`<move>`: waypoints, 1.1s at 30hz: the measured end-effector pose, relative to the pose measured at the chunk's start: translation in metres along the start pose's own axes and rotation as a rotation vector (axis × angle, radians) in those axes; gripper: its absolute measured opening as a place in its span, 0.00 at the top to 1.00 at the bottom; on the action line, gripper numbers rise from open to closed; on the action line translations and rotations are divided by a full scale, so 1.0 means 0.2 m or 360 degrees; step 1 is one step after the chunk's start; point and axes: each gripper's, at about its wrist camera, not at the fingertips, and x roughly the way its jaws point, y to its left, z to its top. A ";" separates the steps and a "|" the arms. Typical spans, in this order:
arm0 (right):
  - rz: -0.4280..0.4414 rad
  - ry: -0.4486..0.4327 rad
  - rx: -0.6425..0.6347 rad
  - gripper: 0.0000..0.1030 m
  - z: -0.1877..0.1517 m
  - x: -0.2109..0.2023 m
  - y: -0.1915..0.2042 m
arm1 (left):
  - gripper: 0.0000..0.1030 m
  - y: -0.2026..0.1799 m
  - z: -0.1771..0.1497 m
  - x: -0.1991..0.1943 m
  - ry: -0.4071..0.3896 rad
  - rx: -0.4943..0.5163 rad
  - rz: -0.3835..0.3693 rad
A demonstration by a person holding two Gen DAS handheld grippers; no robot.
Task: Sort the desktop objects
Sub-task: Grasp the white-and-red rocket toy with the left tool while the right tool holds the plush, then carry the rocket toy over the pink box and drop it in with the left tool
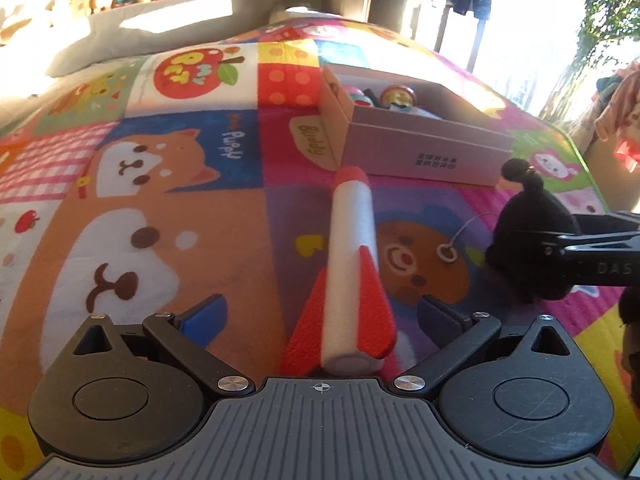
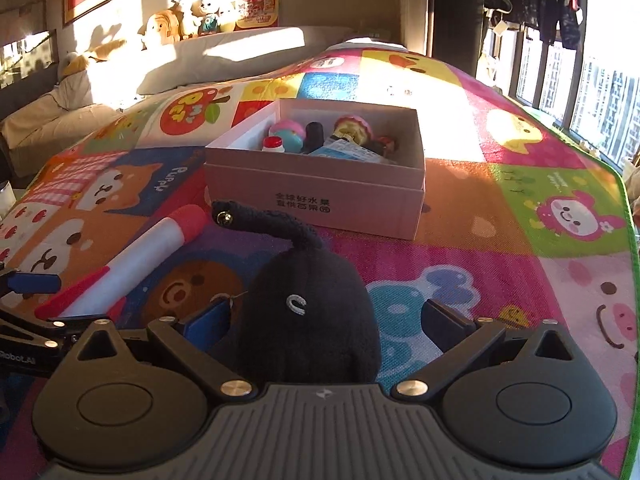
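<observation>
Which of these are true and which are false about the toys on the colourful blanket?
1. The foam rocket lies between the left gripper's open fingers. True.
2. The black plush toy is already inside the pink box. False: it sits on the blanket in front of the box, between the right gripper's fingers.
3. The pink box is empty. False: several small toys lie in it.
4. The rocket has a red tip and red fins. True.
5. The right gripper is squeezing the plush toy. False: a gap shows beside the right finger.
</observation>
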 end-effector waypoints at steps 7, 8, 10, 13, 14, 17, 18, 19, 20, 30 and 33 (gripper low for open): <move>0.0039 0.0011 -0.0051 0.38 0.03 -0.04 0.02 | 0.32 -0.12 0.09 0.13 0.0030 0.0121 0.0012; 0.0044 0.0016 -0.0059 0.39 0.03 -0.05 0.02 | 0.32 -0.13 0.10 0.14 0.0037 0.0125 0.0016; 0.0074 0.0034 -0.0063 0.39 0.02 -0.06 0.01 | 0.32 -0.14 0.10 0.15 0.0035 0.0156 0.0026; 0.0098 0.0052 -0.0043 0.39 0.01 -0.09 -0.01 | 0.35 -0.15 0.09 0.15 0.0038 0.0179 0.0021; 0.0103 0.0058 -0.0030 0.39 0.01 -0.10 -0.02 | 0.37 -0.16 0.09 0.15 0.0036 0.0187 0.0025; 0.0125 0.0064 0.0006 0.39 0.01 -0.14 -0.05 | 0.48 -0.16 0.08 0.13 0.0030 0.0201 0.0033; 0.0133 0.0061 0.0018 0.40 0.01 -0.16 -0.06 | 0.56 -0.16 0.08 0.12 0.0031 0.0211 0.0026; 0.0142 0.0053 0.0030 0.40 0.02 -0.18 -0.07 | 0.61 -0.17 0.07 0.10 0.0033 0.0223 0.0015; 0.0152 0.0044 0.0042 0.40 0.02 -0.20 -0.07 | 0.63 -0.17 0.06 0.08 0.0032 0.0243 -0.0002; 0.0222 -0.0246 0.0048 0.40 0.16 -0.56 -0.15 | 0.65 -0.27 0.26 -0.24 -0.0302 0.0360 -0.0132; 0.0212 -0.0361 0.0092 0.40 0.23 -0.64 -0.19 | 0.65 -0.32 0.45 -0.24 -0.0457 0.0436 -0.0123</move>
